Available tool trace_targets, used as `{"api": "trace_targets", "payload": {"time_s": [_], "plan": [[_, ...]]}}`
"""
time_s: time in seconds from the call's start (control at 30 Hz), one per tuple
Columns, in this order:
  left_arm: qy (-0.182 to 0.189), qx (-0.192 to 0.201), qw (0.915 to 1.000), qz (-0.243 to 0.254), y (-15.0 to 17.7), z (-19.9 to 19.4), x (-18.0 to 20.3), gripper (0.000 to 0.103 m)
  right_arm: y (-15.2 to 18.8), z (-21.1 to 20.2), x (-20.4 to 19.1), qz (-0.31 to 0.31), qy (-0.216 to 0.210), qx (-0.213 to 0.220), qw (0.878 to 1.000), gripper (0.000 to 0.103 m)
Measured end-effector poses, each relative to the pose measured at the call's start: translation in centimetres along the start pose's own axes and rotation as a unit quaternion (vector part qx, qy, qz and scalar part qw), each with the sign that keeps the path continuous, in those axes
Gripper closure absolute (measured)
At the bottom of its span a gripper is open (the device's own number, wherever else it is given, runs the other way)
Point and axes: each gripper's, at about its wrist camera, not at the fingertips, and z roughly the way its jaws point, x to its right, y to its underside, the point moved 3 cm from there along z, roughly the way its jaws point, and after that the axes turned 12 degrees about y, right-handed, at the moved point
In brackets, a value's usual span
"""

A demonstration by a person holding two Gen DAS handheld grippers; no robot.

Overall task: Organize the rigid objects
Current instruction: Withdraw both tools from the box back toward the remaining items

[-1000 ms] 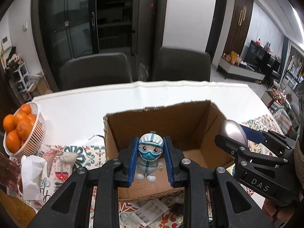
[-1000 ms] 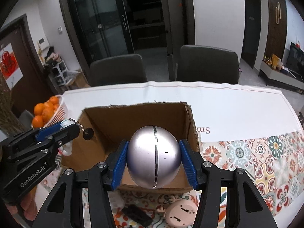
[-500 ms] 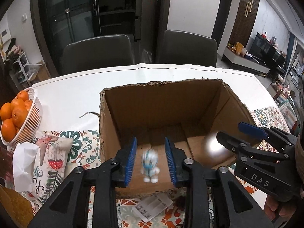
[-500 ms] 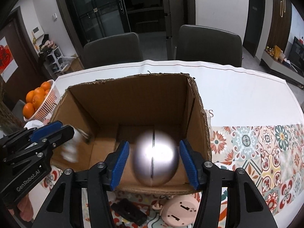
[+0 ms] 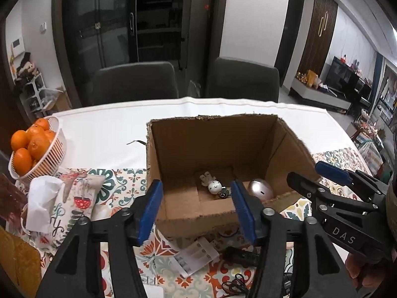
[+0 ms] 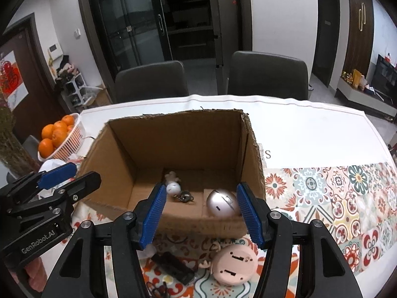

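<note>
Left wrist view: the left gripper (image 5: 196,208), clamped on the small figurine a second ago, is now seen with jaws spread and nothing between them; they have just been opening. The figurine (image 5: 211,183) is found lying on the floor of the cardboard box (image 5: 198,149), keyring beside it. The silver egg-shaped object (image 6: 222,203), formerly clenched in the right gripper (image 6: 199,211), is now observed resting in the box's near right corner, apart from the figurine. The right gripper's jaws have likewise just been opening and are released, nothing pressed by the pads.

Both grippers are held pointing steeply downward over the near edge of the box, side by side. A hand is partly seen gripping each handle at the frame edges.

"DAS" is read on the right gripper's body, "GenRobot.AI" on the left's. A pink round item (image 6: 233,264) is noted on the patterned cloth before the box; a basket of oranges (image 5: 37,154) stands at the left.
</note>
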Motion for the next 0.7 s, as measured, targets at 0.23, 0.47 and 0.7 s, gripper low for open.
{"api": "trace_targets", "payload": {"time_s": [0.23, 0.47, 0.7], "plan": [[-0.001, 0.041, 0.999, 0.014, 1.2, -3.6, 1.2, 0.025, 1.1, -3.5, 0.4, 0.01, 0.006, 0.038, 0.999, 0.034], [-0.014, 0.065, 0.9975, 0.025, 3.2, -6.4, 2.3, 0.013, 2.7, -6.8, 0.9, 0.013, 0.011, 0.078, 0.997, 0.028], [-0.053, 0.097, 0.9929, 0.042, 5.7, -8.6, 3.3, 0.004, 4.6, -9.3, 1.1, 0.008, 0.03, 0.109, 0.994, 0.026]]}}
